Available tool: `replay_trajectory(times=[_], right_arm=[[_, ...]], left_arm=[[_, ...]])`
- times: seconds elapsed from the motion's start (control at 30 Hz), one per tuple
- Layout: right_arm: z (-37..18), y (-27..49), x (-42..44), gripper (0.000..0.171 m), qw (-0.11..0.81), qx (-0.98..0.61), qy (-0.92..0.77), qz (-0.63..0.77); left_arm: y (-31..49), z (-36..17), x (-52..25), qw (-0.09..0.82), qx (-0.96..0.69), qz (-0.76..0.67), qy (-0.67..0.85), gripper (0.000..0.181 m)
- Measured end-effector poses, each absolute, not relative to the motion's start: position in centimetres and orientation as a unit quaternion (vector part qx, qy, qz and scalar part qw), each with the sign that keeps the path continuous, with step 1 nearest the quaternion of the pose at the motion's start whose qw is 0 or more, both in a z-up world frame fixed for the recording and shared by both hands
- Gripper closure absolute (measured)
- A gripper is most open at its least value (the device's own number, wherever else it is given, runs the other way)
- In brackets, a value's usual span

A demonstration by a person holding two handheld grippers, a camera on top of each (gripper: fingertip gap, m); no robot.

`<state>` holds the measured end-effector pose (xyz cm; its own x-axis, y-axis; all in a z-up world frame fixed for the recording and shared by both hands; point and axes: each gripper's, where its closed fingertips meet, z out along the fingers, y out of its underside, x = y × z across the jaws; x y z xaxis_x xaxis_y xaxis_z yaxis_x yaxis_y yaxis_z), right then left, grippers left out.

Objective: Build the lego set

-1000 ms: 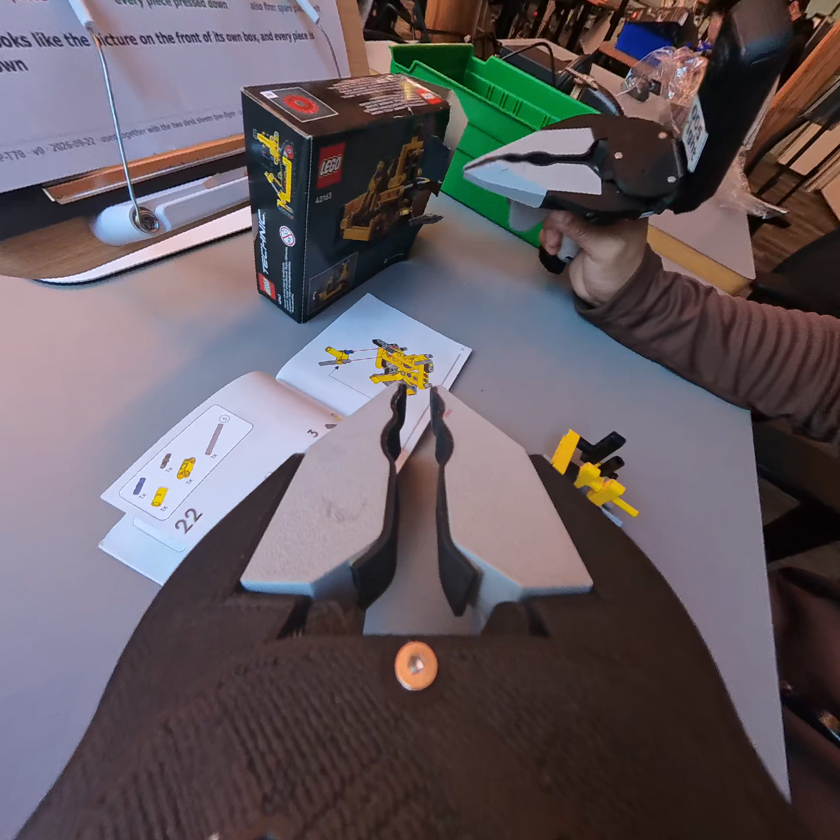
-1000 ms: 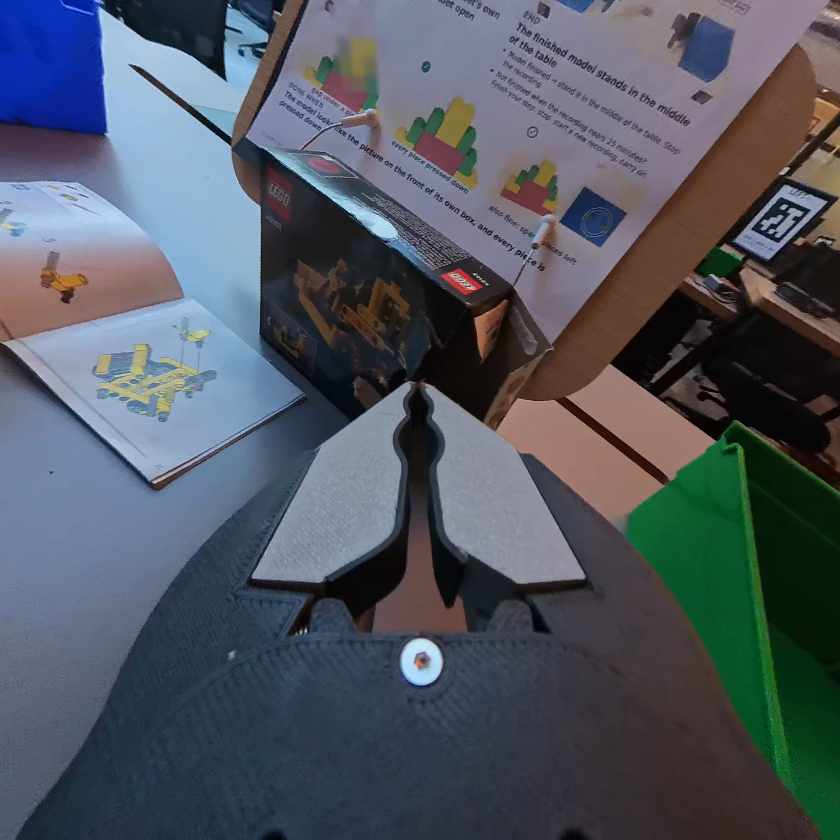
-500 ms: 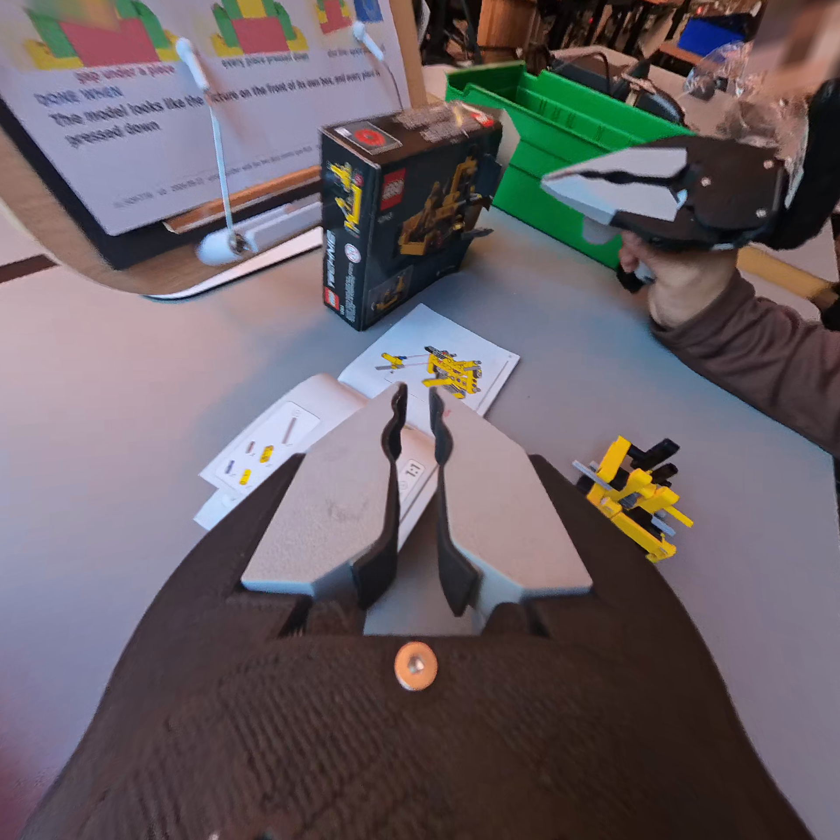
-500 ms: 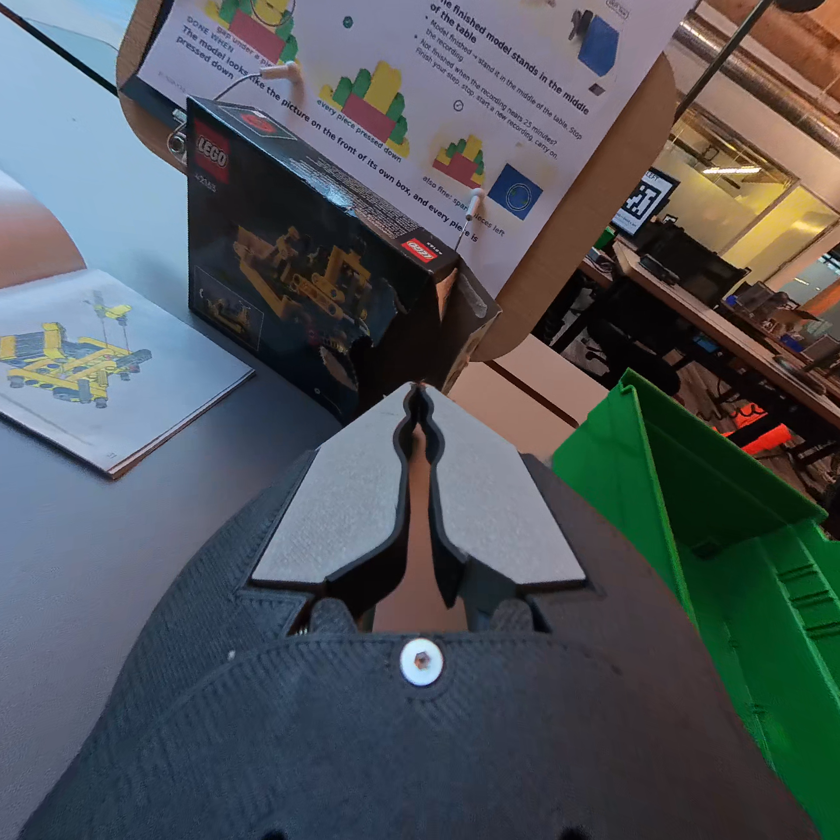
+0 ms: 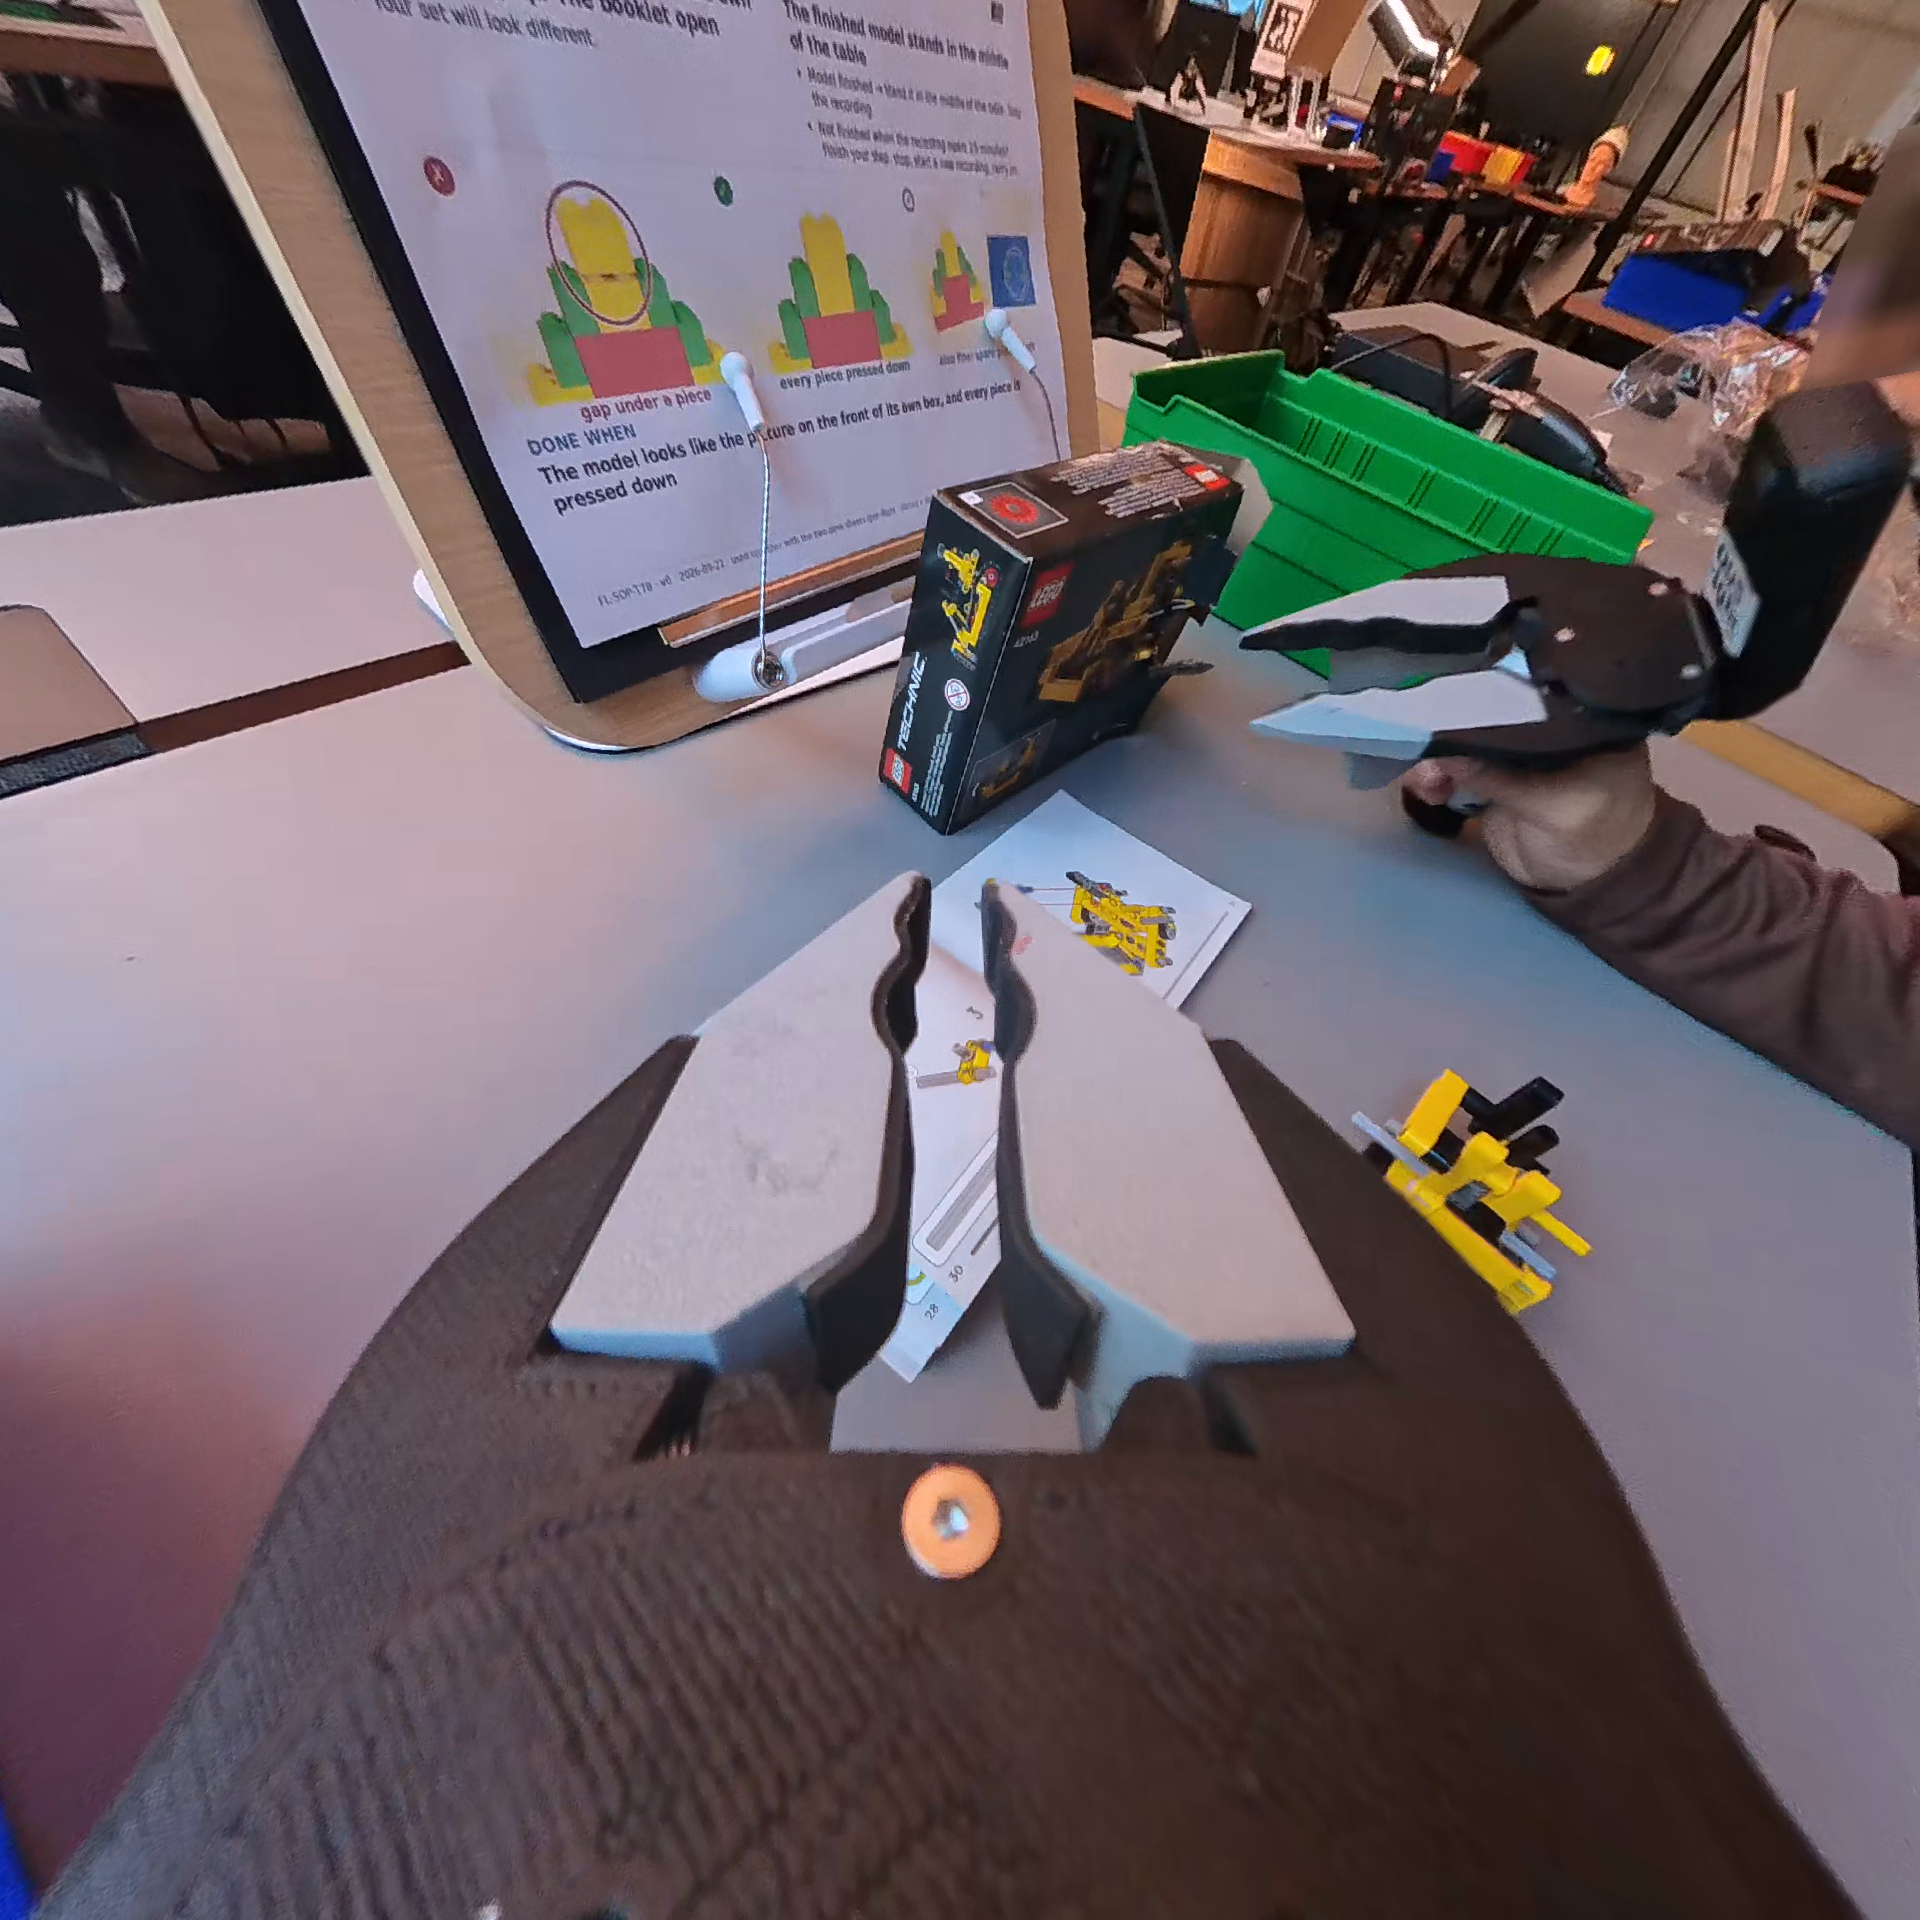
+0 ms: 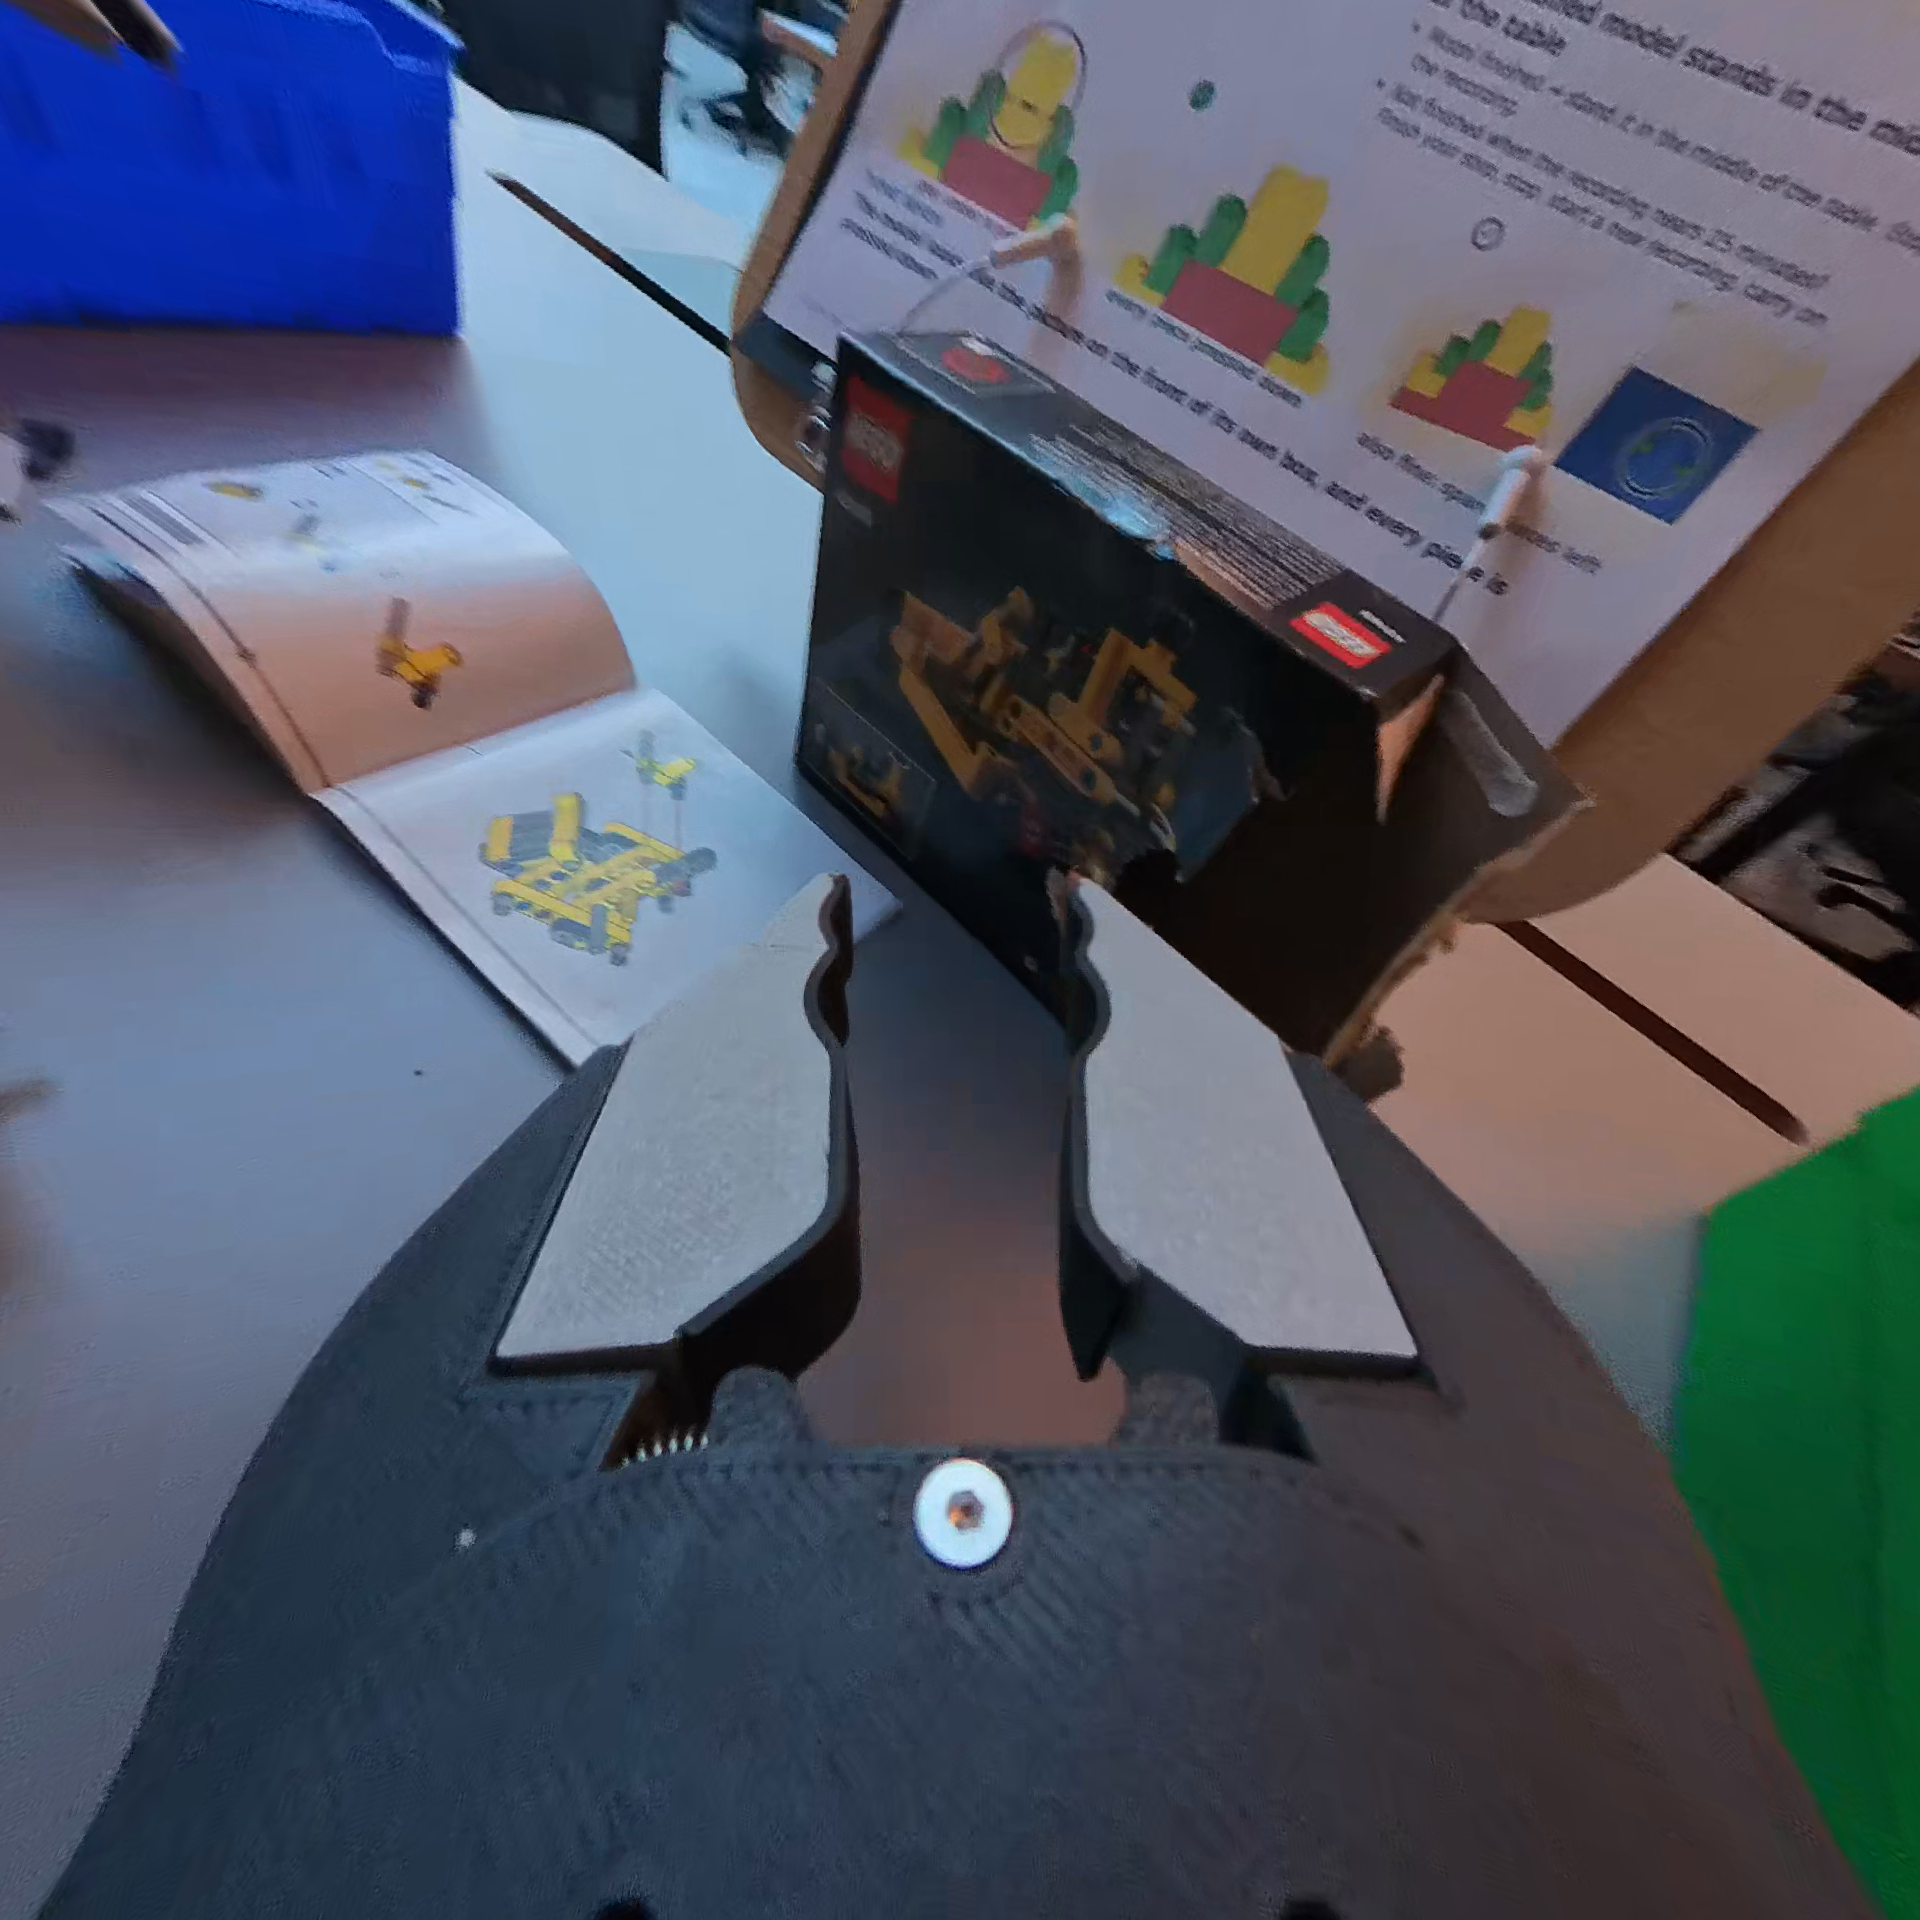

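A small yellow and black partly built lego model (image 5: 1475, 1184) lies on the grey table (image 5: 416, 935), to the right of my left gripper (image 5: 954, 894). The left gripper hovers above the open instruction booklet (image 5: 1101, 914), nearly shut with a narrow gap and nothing in it. My right gripper (image 6: 954, 894) is open and empty, pointing at the black lego box (image 6: 1091, 707). It also shows in the left wrist view (image 5: 1252, 684), held in a hand beside the box (image 5: 1049, 644), with its jaws apart. The booklet (image 6: 499, 748) lies left of the box.
An instruction board (image 5: 675, 312) on a stand rises behind the box. A green bin (image 5: 1382, 468) stands at the back right and shows close on the right in the right wrist view (image 6: 1818, 1403). A blue bin (image 6: 229, 177) is at the far left. My right fingertips sit around 25 centimetres from my left ones.
My right gripper has opened from fully shut and has swung back towards the box. My left gripper has drawn back and tilted up, so more of the board shows; its gap is unchanged.
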<state>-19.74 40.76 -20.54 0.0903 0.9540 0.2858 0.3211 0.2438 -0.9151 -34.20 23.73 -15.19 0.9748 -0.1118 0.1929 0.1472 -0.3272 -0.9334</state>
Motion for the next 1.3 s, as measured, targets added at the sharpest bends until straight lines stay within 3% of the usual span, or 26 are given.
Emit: replay_trajectory(times=[0.3,1.3], right_arm=[[-18.7,37.1,-20.4,0.137,0.454,-0.484,-0.592,0.458],[-18.8,36.5,-20.9,0.147,0.422,-0.462,-0.604,0.494]], left_arm=[[24.1,-16.7,-34.2,0.562,-0.822,-0.094,-0.001,0.177],[24.8,-19.5,-33.3,0.523,-0.841,-0.141,-0.004,0.178]])
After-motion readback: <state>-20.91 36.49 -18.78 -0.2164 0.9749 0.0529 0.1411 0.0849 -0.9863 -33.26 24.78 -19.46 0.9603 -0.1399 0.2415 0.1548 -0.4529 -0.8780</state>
